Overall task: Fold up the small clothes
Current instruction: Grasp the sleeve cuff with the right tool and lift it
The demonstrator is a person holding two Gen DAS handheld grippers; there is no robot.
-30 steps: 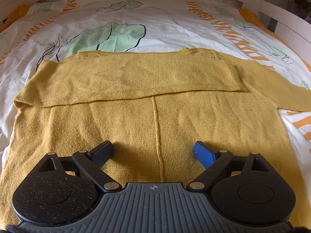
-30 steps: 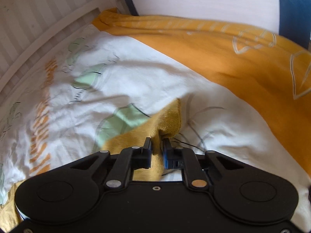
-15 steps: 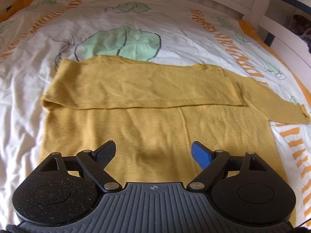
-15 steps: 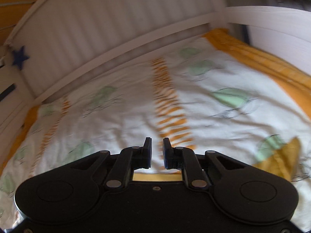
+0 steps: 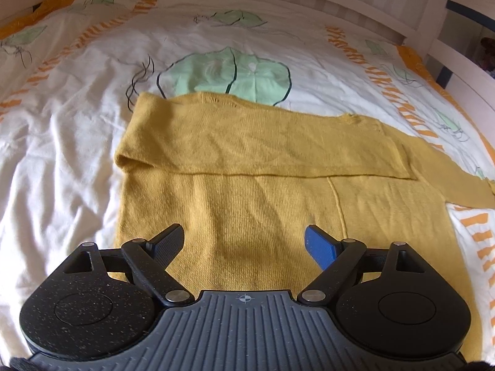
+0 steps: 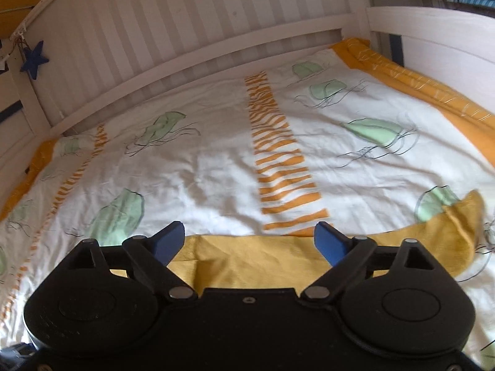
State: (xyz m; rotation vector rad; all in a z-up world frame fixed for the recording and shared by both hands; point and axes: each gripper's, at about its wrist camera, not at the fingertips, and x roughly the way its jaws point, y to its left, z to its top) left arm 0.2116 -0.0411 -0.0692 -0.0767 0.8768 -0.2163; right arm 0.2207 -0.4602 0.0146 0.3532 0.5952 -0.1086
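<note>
A mustard-yellow knitted sweater (image 5: 278,185) lies flat on the bed. One sleeve (image 5: 253,142) is folded across its upper body; the other sleeve (image 5: 458,173) stretches out to the right. My left gripper (image 5: 244,241) hovers open above the sweater's lower half, with nothing between its fingers. In the right wrist view a strip of the same sweater (image 6: 263,259) and its spread sleeve end (image 6: 461,225) lie just below my right gripper (image 6: 249,238). Its jaws are opening wide, with nothing pinched between them.
The white duvet (image 6: 216,167) has green leaf prints and orange striped bands. A white slatted headboard (image 6: 185,31) rises at the far end, with a blue star (image 6: 34,60) hanging at its left. A white side rail (image 5: 464,71) runs along the right of the bed.
My right gripper let go of the sleeve end, swung away towards the headboard and spread its jaws. The left gripper drew back a little and shifted, staying open.
</note>
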